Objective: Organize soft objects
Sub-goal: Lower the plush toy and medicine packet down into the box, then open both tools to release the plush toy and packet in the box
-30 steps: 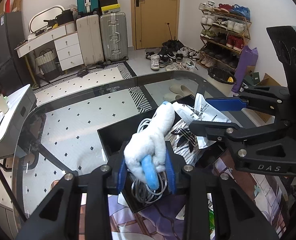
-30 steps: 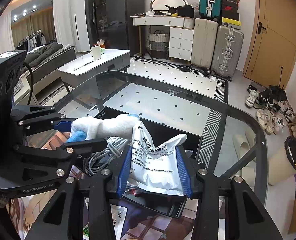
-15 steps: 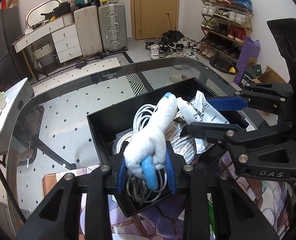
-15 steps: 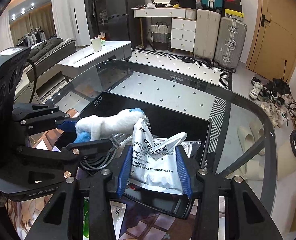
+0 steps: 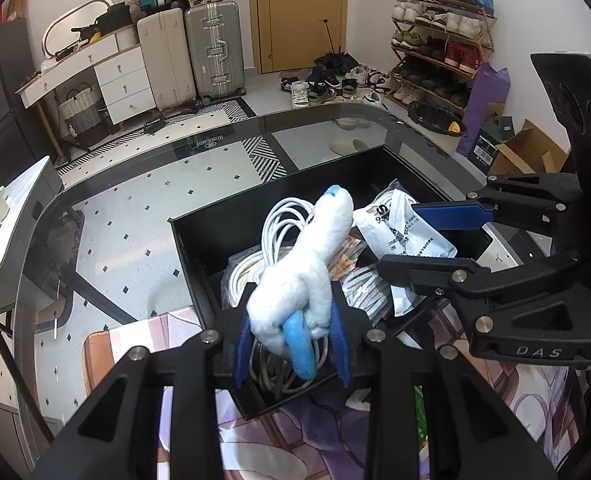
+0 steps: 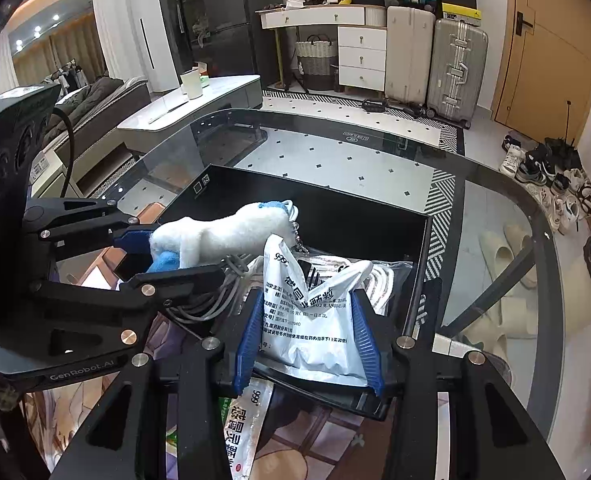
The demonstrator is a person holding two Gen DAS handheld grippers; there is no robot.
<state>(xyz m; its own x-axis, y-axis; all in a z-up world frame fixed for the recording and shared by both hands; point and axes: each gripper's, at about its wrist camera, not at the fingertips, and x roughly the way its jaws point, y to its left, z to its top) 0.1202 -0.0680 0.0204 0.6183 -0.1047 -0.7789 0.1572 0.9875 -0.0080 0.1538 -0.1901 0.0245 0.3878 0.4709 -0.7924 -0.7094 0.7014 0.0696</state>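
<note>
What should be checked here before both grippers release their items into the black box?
1. Left gripper grips the white plush toy: ok.
2. Right gripper grips the white medicine pouch: ok.
3. Both items are above the black box: ok.
4. The grippers are clear of each other: ok, close but apart.
5. Room in the box: cannot tell; white cable coils already fill much of it.
6. Gray cable snagged on the left gripper: cannot tell.

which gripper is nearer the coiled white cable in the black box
Left. The left gripper, holding the plush toy, hangs right over the white cable; the right gripper, holding the white pouch, sits beside it.
</note>
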